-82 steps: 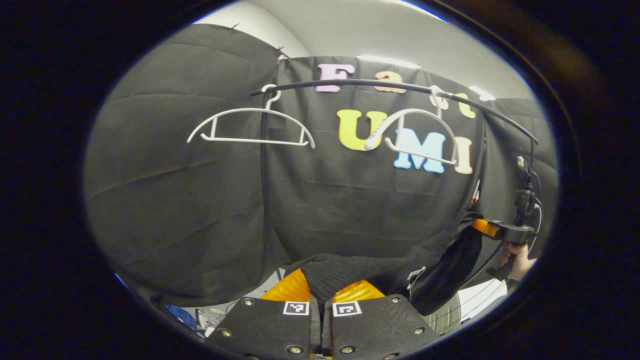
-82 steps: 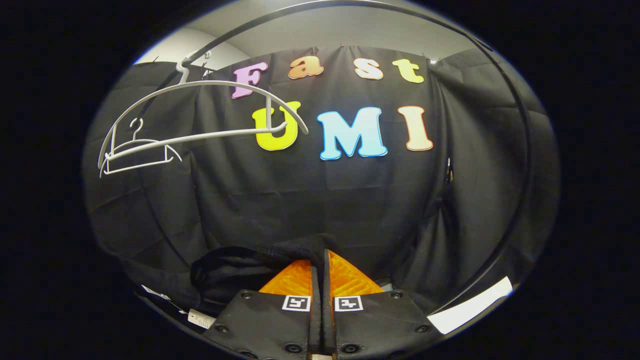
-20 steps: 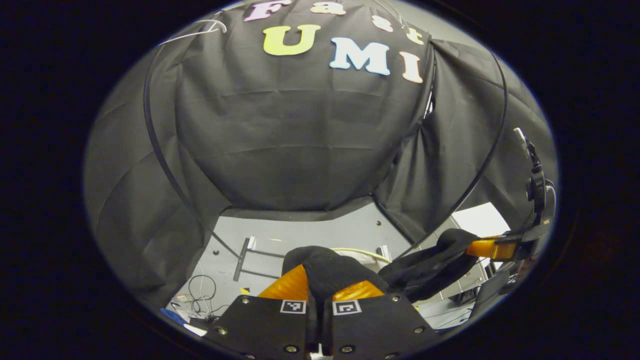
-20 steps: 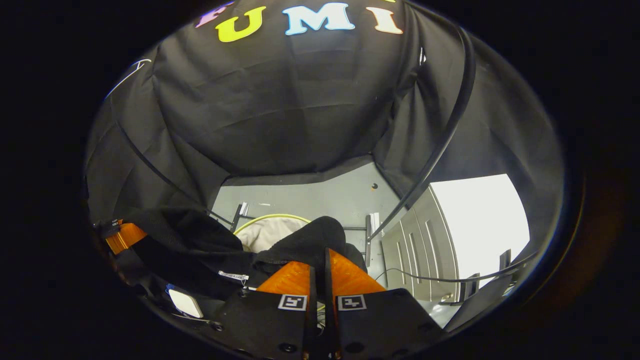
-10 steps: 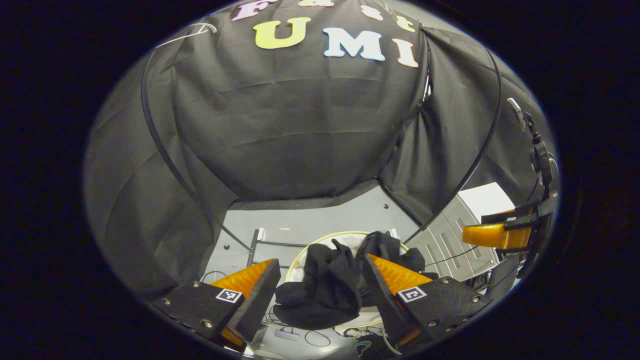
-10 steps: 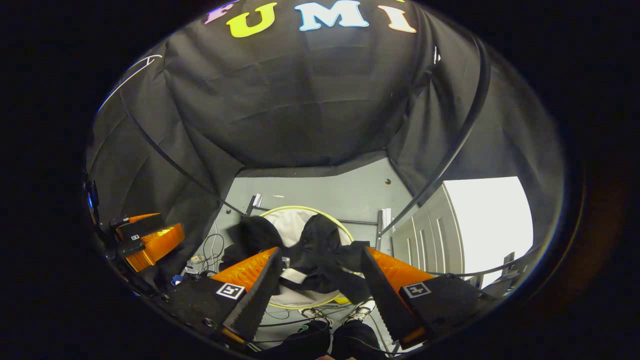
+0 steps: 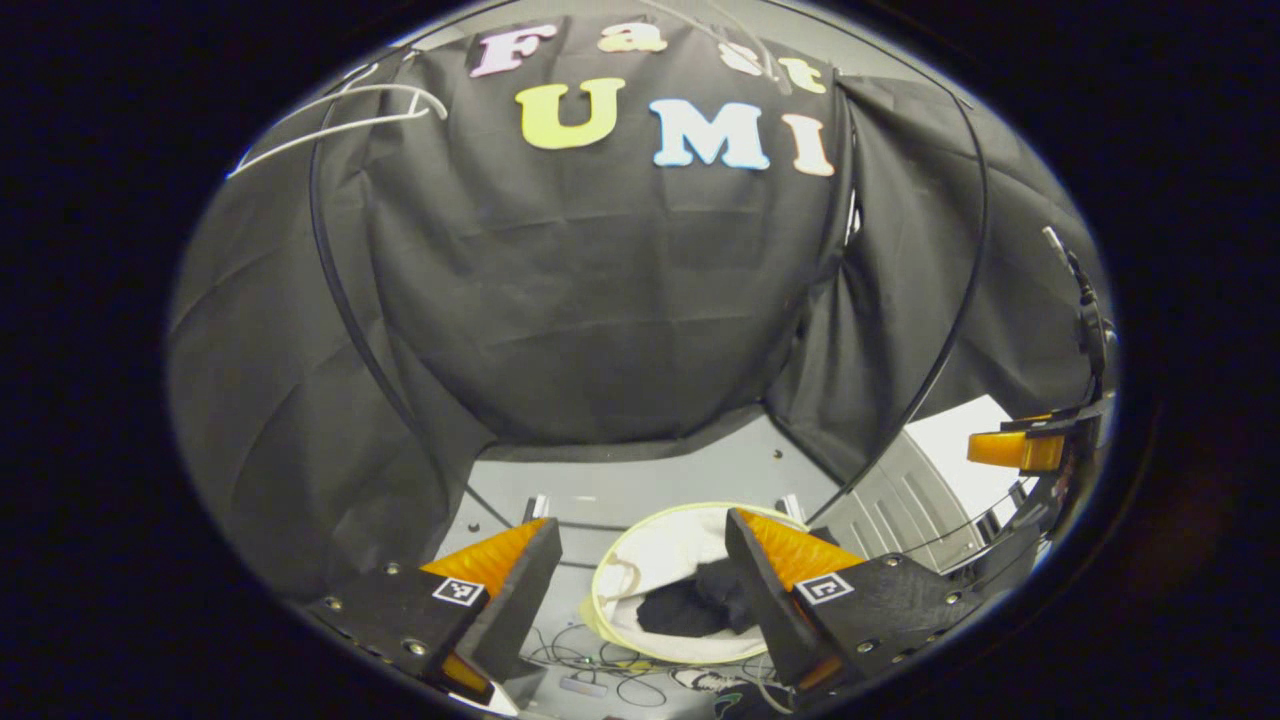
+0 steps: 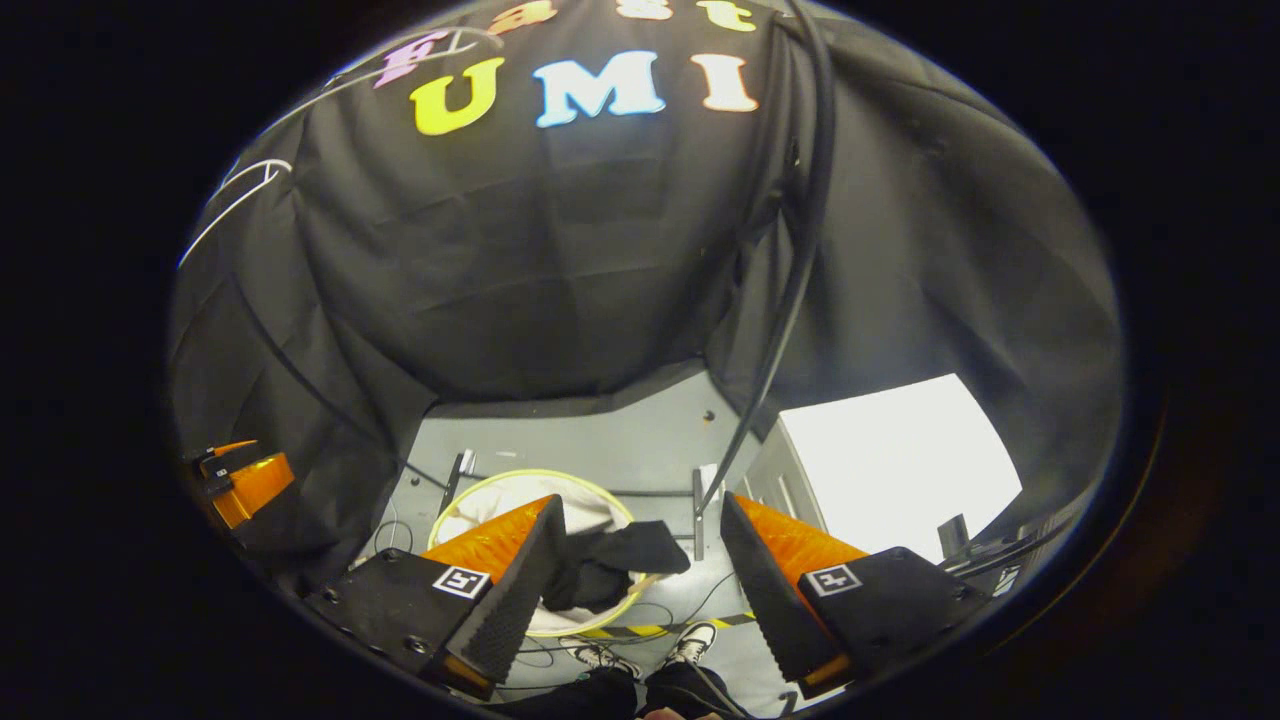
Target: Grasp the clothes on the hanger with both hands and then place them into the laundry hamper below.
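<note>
Clothes (image 8: 610, 565) draped over hamper (image 8: 470, 487) rim, both grippers' fingers spread

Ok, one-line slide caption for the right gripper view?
Open right claw above laundry hamper, black clothes draped over its rim.

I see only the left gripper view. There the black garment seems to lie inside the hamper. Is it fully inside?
Observer: Not fully. In the right gripper view, one end of the black garment hangs over the rim of the hamper.
Operator: Does the right claw hold it?
Observer: No. The right claw is open, its fingers wide apart, above the garment.
Operator: Is anything beside the hamper?
Observer: Yes, the person's shoes stand on the floor close to its rim.
</note>
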A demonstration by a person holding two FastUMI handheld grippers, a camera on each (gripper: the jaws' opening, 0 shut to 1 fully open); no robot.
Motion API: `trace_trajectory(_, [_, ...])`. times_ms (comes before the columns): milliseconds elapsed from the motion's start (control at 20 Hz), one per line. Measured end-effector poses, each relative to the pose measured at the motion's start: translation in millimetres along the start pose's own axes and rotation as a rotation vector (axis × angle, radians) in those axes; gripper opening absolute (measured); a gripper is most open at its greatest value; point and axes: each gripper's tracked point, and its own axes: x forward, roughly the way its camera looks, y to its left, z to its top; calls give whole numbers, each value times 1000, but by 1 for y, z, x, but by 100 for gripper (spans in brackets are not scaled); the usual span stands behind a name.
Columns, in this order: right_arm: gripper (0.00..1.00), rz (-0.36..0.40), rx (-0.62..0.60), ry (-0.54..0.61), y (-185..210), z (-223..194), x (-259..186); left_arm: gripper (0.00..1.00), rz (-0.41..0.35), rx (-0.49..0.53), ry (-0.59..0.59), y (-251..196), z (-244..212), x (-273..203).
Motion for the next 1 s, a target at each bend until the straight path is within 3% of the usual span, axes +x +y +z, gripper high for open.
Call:
trace_trajectory(250, [99,-38,20,-162,-34,58,-28,96,6,19,-177,-27,98,-31])
trace_trajectory(500, [99,-14,28,-328,-59,118,-56,96,33,5,-336,-60,182,-82])
trace_trajectory(750, [94,23,40,-493,-77,171,-92,96,82,-11,-472,-83,243,-139])
trace_trajectory(850, [98,33,48,-533,-83,184,-100,96,94,-20,-510,-90,258,-153])
trace_trajectory(900, [93,36,49,-543,-87,188,-104,96,103,-28,-525,-95,266,-161])
trace_trajectory(1000, [93,42,62,-566,-95,200,-112,96,109,-46,-556,-107,276,-179])
